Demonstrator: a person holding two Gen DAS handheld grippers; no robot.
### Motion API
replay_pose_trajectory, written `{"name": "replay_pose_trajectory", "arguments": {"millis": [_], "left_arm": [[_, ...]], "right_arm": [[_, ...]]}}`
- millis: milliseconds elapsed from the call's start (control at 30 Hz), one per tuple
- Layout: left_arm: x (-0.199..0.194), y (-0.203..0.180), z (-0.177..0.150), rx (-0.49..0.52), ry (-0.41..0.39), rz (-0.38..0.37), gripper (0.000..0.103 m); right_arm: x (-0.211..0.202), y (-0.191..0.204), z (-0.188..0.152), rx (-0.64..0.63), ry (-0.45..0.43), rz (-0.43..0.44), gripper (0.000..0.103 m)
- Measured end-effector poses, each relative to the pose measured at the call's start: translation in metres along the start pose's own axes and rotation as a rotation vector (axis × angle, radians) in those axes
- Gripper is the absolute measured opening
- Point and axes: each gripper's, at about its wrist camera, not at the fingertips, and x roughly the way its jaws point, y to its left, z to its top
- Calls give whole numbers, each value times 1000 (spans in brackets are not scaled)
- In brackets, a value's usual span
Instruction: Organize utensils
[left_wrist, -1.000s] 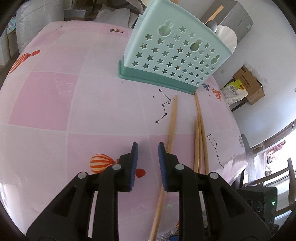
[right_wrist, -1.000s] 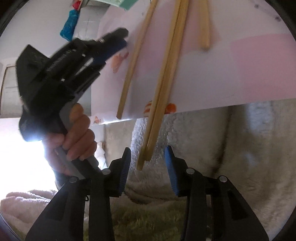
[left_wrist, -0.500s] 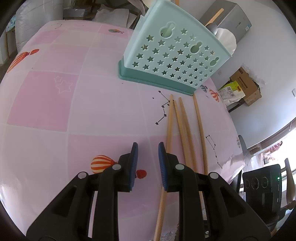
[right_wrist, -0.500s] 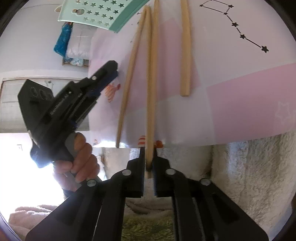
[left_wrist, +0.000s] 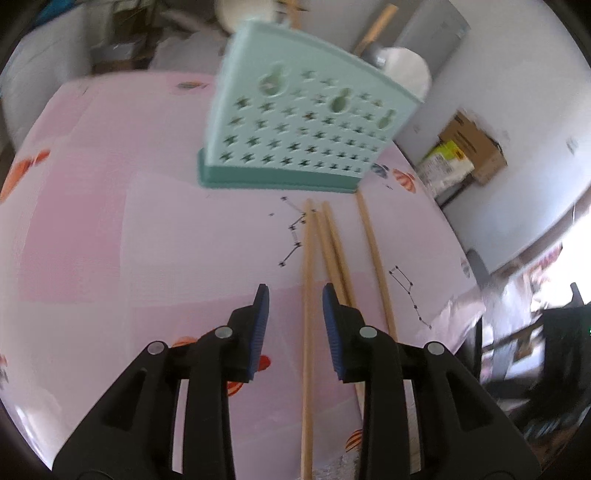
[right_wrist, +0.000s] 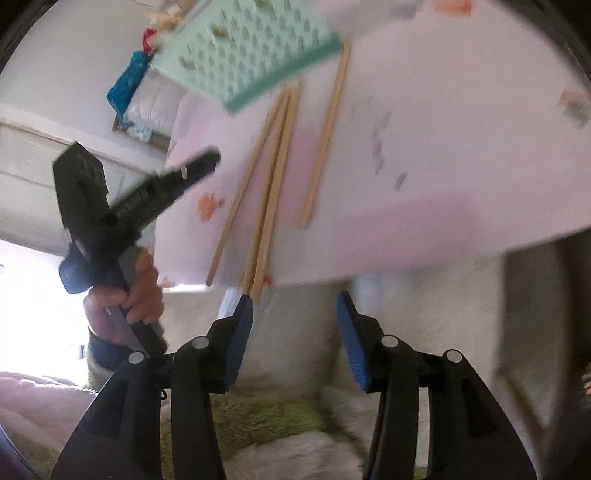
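Note:
Several wooden chopsticks (left_wrist: 334, 243) lie side by side on the pink tablecloth, pointing at a mint green perforated utensil holder (left_wrist: 303, 129). My left gripper (left_wrist: 295, 314) is open above the table, with the leftmost chopstick (left_wrist: 308, 332) running between its fingers. My right gripper (right_wrist: 293, 328) is open and empty, off the table's near edge, just short of the chopstick ends (right_wrist: 255, 284). The chopsticks (right_wrist: 277, 162), the holder (right_wrist: 243, 48) and the left gripper's body (right_wrist: 122, 206) show in the right wrist view.
The pink table (left_wrist: 110, 221) has balloon and constellation prints. Spoons and wooden handles stand in the holder (left_wrist: 402, 66). Cardboard boxes (left_wrist: 469, 151) sit by the wall at right. A fluffy white and green blanket (right_wrist: 295, 424) lies below the table edge.
My right gripper let go of the chopstick pair, opened wide and drew back from the table edge. My left gripper opened wider and shifted right, over the leftmost chopstick.

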Motion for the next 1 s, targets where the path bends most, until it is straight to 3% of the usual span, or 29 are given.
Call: {"name": "replay_pose_trajectory", "arguments": {"millis": [133,267,467,800,1000], "left_arm": [[9,-16,7,103,37,15,28],[18,-24,11,168,63,9,28],[34,-20,9,213,120,-22,28],[40,-8,8,203,117,-4,14],[34,-2,8,156,116,26,10]], "right_arm": [[-19,-4,24,4,-131,-79,46],[-8,2,58,13,-202,-139,45],[22,19,90,15,-224,-206,43],[53,22,93,31,-222,-271,36],[66,10,94,50,-220,-263,14]]}}
